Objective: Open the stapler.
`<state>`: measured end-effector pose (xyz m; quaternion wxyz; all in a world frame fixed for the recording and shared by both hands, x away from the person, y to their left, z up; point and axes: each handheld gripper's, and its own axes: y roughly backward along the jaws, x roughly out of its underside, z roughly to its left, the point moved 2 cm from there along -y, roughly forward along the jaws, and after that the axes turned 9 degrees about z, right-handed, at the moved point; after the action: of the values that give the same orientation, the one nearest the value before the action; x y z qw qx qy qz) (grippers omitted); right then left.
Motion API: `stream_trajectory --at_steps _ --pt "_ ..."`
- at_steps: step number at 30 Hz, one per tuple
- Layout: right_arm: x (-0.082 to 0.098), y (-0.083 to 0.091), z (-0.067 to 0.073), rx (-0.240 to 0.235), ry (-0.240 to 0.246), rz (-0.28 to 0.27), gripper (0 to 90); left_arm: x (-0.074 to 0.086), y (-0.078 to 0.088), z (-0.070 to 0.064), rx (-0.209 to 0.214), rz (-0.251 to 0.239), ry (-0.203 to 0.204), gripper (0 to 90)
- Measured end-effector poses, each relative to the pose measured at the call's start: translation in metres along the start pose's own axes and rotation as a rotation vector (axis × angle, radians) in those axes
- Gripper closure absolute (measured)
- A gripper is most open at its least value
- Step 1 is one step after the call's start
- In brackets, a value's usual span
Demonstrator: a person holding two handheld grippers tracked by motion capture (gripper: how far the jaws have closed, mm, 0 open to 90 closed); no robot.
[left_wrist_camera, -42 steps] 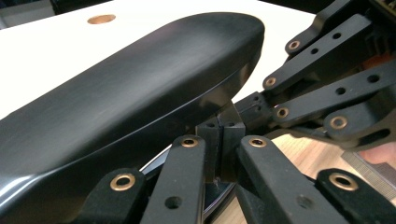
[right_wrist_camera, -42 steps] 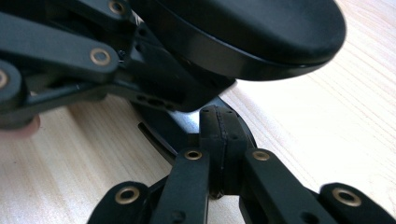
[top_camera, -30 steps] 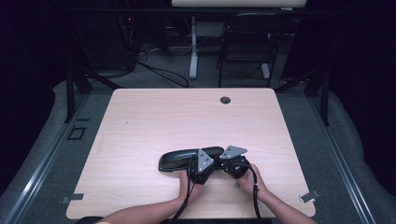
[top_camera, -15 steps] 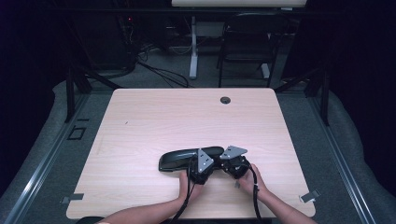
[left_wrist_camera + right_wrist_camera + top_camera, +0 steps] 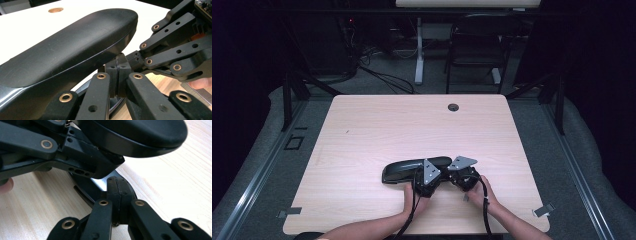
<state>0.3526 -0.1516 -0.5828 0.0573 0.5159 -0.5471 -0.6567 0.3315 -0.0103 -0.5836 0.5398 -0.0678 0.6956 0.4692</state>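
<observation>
Black plastic case is lying lengthwise leftward from your grippers. Your left gripper is sitting nearer it, jaws closed empty; your right gripper is closed empty too.

Overhead light falls evenly on the table; surroundings stay dim to black. The high view is soft, with low detail. In the left gripper view the far tabletop is overexposed to white. The case carries a dull sheen; near linkages are slightly defocused.
</observation>
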Motion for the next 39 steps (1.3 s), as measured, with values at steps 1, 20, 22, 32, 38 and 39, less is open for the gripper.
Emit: stream_trajectory --at_steps 1,20,22,32,38,39 --pt "-0.0003 0.0 0.0003 0.003 0.001 0.002 90.0 0.0 0.0002 -0.0003 0.0 0.0 -0.002 90.0" --pt "-0.0005 -0.0004 0.0002 0.003 0.014 0.002 90.0 -0.0005 0.0016 -0.0025 -0.001 -0.007 -0.01 90.0" --pt "-0.0002 -0.0008 0.0004 0.003 0.007 -0.006 90.0 -0.0014 0.0012 -0.0018 0.002 -0.007 -0.009 90.0" --pt "-0.0003 -0.0004 0.0002 0.004 0.016 0.001 90.0 -0.0022 -0.0001 -0.004 0.009 -0.006 -0.011 90.0" --pt "-0.0001 -0.0008 0.0003 0.002 0.007 -0.008 90.0 -0.0032 -0.0005 -0.0034 0.011 -0.004 -0.013 90.0" --pt "0.0001 -0.0007 0.0002 0.001 0.004 -0.007 90.0 -0.0033 -0.0005 -0.0034 0.01 -0.003 -0.014 90.0"
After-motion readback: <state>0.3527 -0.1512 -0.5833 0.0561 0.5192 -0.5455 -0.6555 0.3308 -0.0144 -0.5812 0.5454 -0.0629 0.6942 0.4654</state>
